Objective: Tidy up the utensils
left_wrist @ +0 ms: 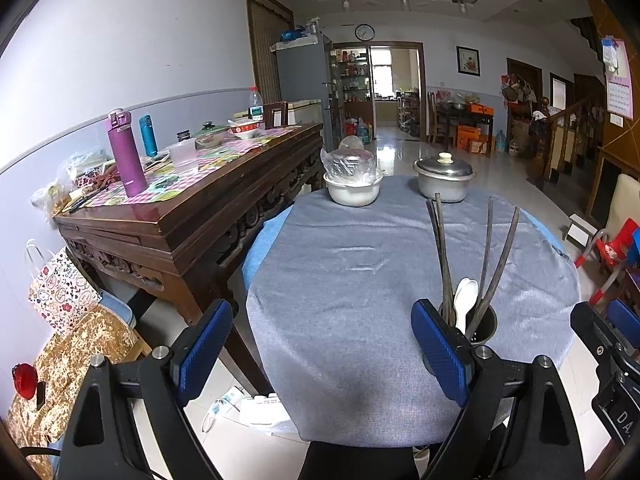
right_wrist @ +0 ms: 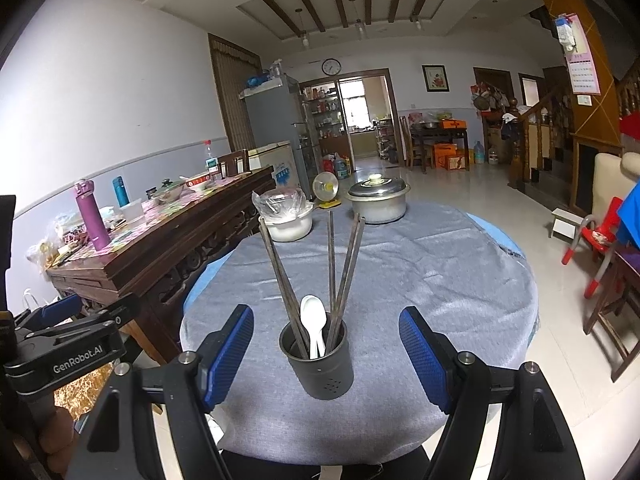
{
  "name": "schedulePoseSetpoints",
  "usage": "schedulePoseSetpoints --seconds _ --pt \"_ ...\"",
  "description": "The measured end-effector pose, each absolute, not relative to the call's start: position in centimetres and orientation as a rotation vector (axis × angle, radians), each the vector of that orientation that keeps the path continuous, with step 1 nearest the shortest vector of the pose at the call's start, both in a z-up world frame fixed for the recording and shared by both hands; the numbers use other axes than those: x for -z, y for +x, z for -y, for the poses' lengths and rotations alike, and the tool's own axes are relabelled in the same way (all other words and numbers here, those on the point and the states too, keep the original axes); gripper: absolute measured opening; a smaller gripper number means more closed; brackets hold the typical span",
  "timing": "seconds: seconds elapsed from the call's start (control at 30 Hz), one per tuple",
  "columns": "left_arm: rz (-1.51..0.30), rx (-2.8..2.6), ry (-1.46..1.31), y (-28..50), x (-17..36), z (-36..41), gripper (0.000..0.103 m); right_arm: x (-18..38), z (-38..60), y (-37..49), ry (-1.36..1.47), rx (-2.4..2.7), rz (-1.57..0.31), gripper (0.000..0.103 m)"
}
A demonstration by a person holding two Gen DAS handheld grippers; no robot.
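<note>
The utensils are already sitting in the dark holder (right_wrist: 322,360), so this looks like either the close of the sorting or the moment before a fresh pick; nothing is lying loose on the grey-clothed table (right_wrist: 420,280) within sight. The right tool (right_wrist: 326,354) is hanging released, its blue pads standing wide on either side of the holder without touching it and with nothing gripped. The holder is sitting directly ahead of this tool, centred between the pads and just beyond their tips. The left tool (left_wrist: 322,344) is likewise released and empty, with only bare cloth between its pads; the holder (left_wrist: 482,326) is sitting just outside its right-hand pad, partly hidden behind it.

The chopsticks (right_wrist: 336,264) are standing nearly upright in the holder, long axes running up and away from the right tool, fanning slightly: one pair is leaning to the tool's left, the others to its right. The white spoon (right_wrist: 314,322) is standing bowl upward, its handle down inside the holder and its bowl facing the tool.

If anything is to be lifted out, the next move is probably calling for a narrowing of the pads and a reach higher, onto a single shaft above the rim, since the sticks are standing close together. Closing low would likely catch the holder itself.
</note>
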State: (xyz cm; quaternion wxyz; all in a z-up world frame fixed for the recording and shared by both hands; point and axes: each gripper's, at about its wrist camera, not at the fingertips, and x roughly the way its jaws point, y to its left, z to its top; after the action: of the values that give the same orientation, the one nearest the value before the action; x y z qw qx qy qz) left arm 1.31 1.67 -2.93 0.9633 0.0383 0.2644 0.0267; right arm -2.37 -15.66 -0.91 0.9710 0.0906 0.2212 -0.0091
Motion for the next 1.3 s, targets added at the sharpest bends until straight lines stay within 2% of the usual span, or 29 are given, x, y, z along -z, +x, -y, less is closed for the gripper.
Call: schedulePoseSetpoints --seconds 1.3 --pt "-0.540 -0.100 0.035 1.6 2.7 -4.4 0.091 -0.2 13.4 -1.1 0.135 -0.015 -0.433 0.079"
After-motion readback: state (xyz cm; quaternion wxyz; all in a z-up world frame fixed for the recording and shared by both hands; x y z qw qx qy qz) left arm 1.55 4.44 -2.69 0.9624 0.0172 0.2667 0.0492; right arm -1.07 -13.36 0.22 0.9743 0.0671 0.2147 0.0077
